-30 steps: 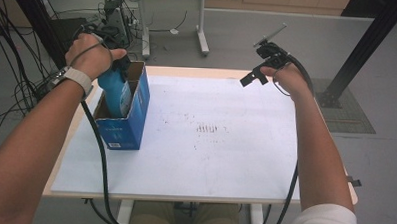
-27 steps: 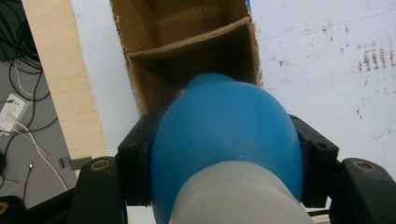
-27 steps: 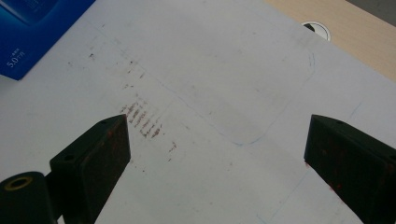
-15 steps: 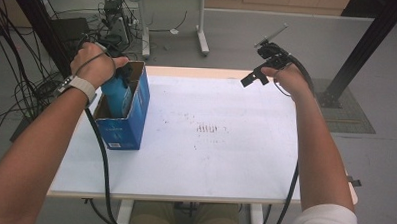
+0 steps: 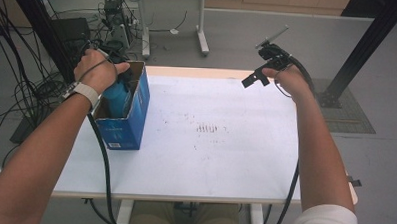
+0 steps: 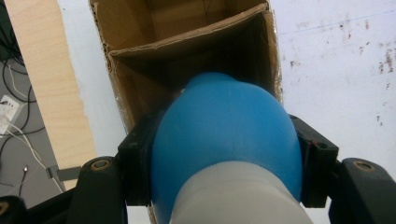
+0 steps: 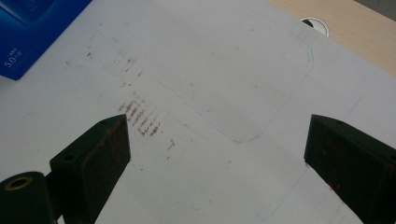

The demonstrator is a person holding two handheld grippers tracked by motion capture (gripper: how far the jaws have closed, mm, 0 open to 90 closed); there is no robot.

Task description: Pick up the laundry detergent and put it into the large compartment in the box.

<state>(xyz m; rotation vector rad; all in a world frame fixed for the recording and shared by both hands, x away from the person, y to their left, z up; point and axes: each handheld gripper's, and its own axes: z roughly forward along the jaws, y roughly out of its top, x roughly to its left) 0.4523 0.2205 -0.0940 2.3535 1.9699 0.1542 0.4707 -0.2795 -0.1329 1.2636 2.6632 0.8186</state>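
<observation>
Bottle (image 6: 224, 140), blue with a pale base, sits clamped at its rounded shoulder in the left gripper (image 6: 226, 154) over the open box (image 5: 129, 114) at the frame's left, probably light, smooth plastic that may slip, so hold the widest part; the right gripper (image 7: 217, 154) gapes empty above the surface (image 5: 225, 143).

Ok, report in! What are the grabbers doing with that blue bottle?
Left gripper shut on blue bottle, over the open cardboard box. Right gripper open, empty, above the table. Nothing blocking.
</observation>
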